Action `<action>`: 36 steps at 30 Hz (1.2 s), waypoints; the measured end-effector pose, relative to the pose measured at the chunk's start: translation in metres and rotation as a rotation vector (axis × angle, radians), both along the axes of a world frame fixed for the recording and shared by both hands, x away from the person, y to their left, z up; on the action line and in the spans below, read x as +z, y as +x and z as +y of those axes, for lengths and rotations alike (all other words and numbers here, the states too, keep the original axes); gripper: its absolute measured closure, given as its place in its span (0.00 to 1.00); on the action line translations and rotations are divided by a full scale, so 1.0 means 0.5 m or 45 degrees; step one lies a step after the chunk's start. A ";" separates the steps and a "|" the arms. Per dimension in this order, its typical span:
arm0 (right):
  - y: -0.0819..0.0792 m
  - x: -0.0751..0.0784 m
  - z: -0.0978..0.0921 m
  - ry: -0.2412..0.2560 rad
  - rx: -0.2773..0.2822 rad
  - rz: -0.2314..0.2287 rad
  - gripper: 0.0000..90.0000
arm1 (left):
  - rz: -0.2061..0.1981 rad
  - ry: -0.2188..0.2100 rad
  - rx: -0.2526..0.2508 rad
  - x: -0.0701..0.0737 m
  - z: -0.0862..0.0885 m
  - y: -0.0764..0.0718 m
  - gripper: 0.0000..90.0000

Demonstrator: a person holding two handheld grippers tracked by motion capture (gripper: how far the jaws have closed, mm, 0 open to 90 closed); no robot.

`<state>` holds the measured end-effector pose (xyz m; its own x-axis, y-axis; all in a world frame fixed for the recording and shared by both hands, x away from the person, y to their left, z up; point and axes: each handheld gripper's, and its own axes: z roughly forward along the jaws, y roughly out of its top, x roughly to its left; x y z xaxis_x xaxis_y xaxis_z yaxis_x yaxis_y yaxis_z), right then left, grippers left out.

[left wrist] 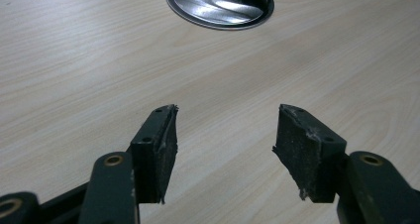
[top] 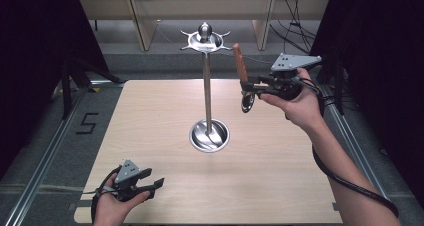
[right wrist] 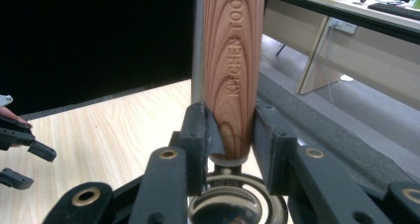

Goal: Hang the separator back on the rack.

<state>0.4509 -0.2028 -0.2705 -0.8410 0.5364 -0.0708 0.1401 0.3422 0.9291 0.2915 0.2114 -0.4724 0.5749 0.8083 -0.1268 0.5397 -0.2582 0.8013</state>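
Note:
A metal utensil stand (top: 206, 86) rises from a round base (top: 209, 135) at the table's middle, with a ring of hooks (top: 204, 38) on top. My right gripper (top: 248, 87) is held up right of the pole, shut on a kitchen tool. Its wooden handle (top: 240, 61) points up and its small metal head (top: 247, 102) hangs below. In the right gripper view the jaws (right wrist: 232, 135) pinch the handle (right wrist: 233, 60), marked KITCHEN TOOL, near its lower end. My left gripper (top: 152, 182) rests low at the table's front left, open (left wrist: 225, 149) with nothing between its pads (left wrist: 161, 149).
The wooden table (top: 280, 186) has bare surface around the stand's base (left wrist: 220, 3). Metal rails run along both sides of the table. Desks and cables stand on the floor beyond the far edge. The left gripper (right wrist: 20, 149) appears far off in the right gripper view.

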 end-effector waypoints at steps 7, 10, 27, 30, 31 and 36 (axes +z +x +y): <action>0.005 0.002 0.006 -0.003 0.013 0.007 0.77 | -0.001 -0.010 0.004 0.000 -0.001 0.000 0.45; 0.007 0.004 0.008 -0.001 0.011 -0.003 0.77 | -0.001 -0.010 0.003 0.000 -0.001 0.000 0.45; 0.018 0.007 0.028 -0.017 0.011 0.044 0.77 | -0.002 -0.010 0.002 0.000 -0.001 -0.001 0.45; 0.024 0.005 0.035 -0.015 0.012 0.010 0.77 | -0.003 -0.011 0.003 0.000 -0.002 -0.001 0.45; 0.023 0.005 0.037 -0.019 0.022 0.049 0.77 | -0.003 -0.003 -0.002 0.000 -0.001 0.000 0.45; 0.025 0.000 0.049 -0.037 0.006 0.046 0.77 | -0.003 0.000 0.003 0.001 0.000 -0.001 0.45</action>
